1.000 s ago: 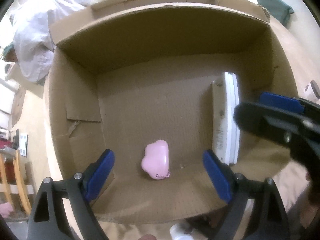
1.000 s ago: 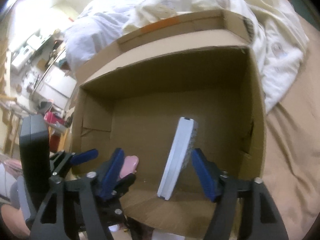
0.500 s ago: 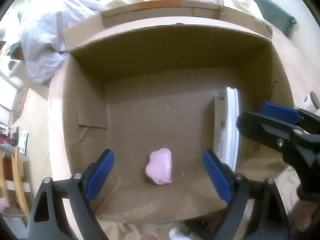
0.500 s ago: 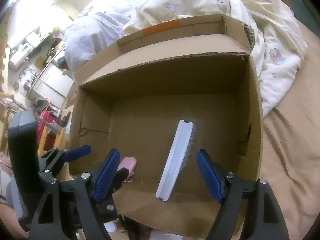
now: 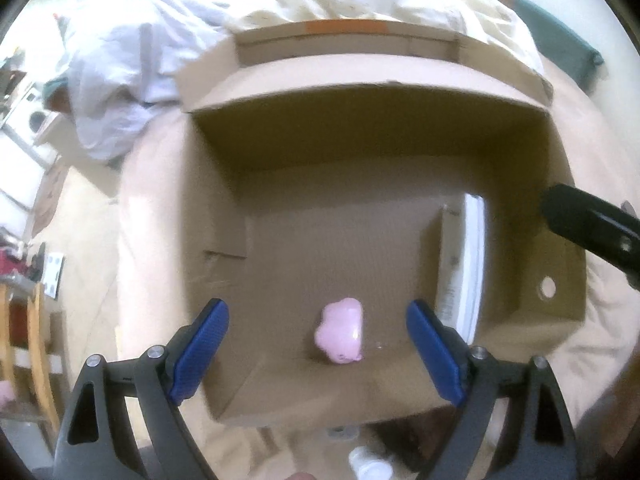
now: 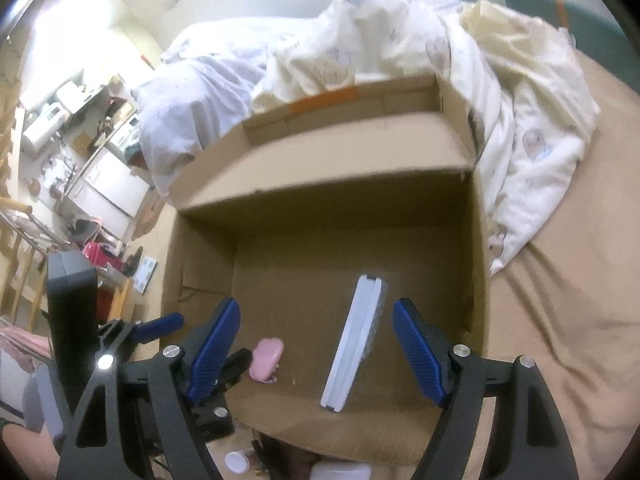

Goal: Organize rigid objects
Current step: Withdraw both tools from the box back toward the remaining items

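On the tan bedsheet [image 6: 560, 340] sits an open cardboard box [image 5: 400, 152], its far flap folded back toward a heap of pale bedding [image 6: 400, 40] at twelve o'clock. Inside, on the box floor, a small pink toy [image 5: 342, 330] lies toward the near wall; in the left wrist view it shows at about six o'clock, framed between the blue pads though well below them. A flat white slab-like object [image 6: 354, 340], perhaps a slim device or case since the blur hides its details, stands on its long edge at about three o'clock of the toy, near the right wall without clearly touching it.

The left gripper [image 5: 318, 354] hangs above the box with its claw spread wide and nothing between the pads. The right gripper [image 6: 316, 354] is likewise spread, its pads apart on either side of the white slab's line of sight but touching nothing; in the left view its black body [image 5: 592, 228] reaches in from three o'clock. At six o'clock, just outside the near wall, a small white cap or jar [image 6: 237, 462] lies on the sheet.
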`<state>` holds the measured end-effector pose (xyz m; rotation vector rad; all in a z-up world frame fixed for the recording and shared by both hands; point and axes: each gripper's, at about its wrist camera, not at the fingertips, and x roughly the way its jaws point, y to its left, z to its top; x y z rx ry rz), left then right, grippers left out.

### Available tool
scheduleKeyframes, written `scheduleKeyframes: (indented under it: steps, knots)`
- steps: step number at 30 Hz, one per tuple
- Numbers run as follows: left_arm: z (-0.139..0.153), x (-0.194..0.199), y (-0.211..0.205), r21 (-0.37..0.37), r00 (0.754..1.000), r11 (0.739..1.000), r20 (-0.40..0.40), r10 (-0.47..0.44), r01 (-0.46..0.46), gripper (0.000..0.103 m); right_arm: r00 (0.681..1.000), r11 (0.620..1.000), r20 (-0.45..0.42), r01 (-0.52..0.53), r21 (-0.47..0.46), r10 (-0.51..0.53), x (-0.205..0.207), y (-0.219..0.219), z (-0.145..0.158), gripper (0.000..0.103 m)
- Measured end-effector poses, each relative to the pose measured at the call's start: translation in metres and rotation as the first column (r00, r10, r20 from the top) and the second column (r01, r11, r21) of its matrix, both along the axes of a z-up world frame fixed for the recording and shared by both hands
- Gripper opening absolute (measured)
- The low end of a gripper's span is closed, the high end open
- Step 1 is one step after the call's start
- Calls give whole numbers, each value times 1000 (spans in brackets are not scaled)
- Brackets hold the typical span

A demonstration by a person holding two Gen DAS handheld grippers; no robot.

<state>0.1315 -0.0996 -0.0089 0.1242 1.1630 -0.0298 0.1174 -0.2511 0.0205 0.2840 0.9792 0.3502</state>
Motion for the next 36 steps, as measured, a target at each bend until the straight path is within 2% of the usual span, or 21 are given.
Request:
scheduleKeyframes:
  steps: [11, 17, 21, 26, 36]
  knots:
    - [21, -36, 18, 6, 999, 999, 3, 39, -39, 89, 999, 998, 11, 53, 24, -53, -23, -18, 16, 83]
    - [25, -53, 29, -4, 999, 999, 0, 53, -53, 89, 999, 1000, 24, 30, -3, -29, -45, -17, 23, 83]
    - [25, -65, 38, -5, 998, 998, 5, 63, -63, 89, 1000, 1000, -6, 24, -7, -24, -62, -19, 17, 83]
    - [20, -80, 49, -45, 996, 995, -19, 89, -90, 89, 999, 999, -33, 26, -25, -27, -84, -21, 10, 83]
    - [8, -97, 56, -48, 994, 993, -13, 104, -105, 89, 994, 997, -93, 60, -48, -64, -116, -28, -8, 83]
